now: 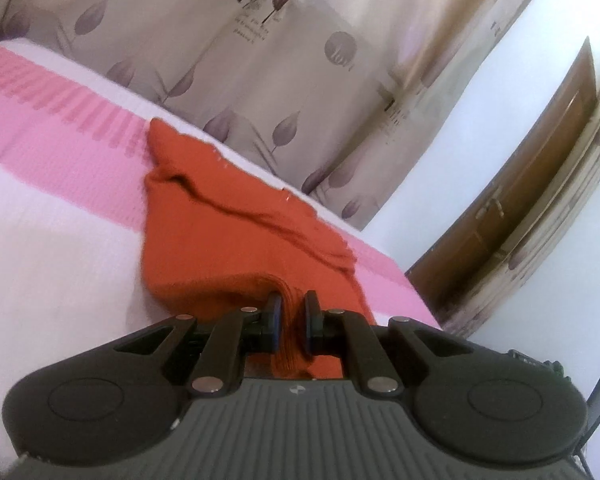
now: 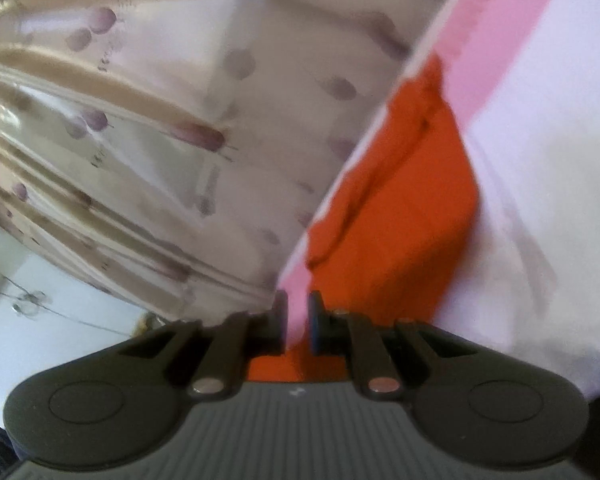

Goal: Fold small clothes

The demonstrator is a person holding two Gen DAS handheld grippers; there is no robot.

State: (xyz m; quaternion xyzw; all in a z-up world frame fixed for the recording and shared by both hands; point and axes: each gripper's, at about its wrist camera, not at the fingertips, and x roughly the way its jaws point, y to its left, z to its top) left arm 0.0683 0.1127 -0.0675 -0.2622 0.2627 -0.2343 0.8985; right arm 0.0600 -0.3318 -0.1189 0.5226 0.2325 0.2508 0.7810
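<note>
Left wrist view: the left gripper (image 1: 293,306) pinches a bunched edge of the orange garment (image 1: 236,240), jaws narrow around the cloth. The garment lies crumpled on the pink and white bedsheet (image 1: 60,208), near the patterned curtain (image 1: 240,64).

Right wrist view, blurred: the right gripper (image 2: 298,306) has jaws drawn close; orange garment (image 2: 400,220) shows below them, grip unclear
</note>
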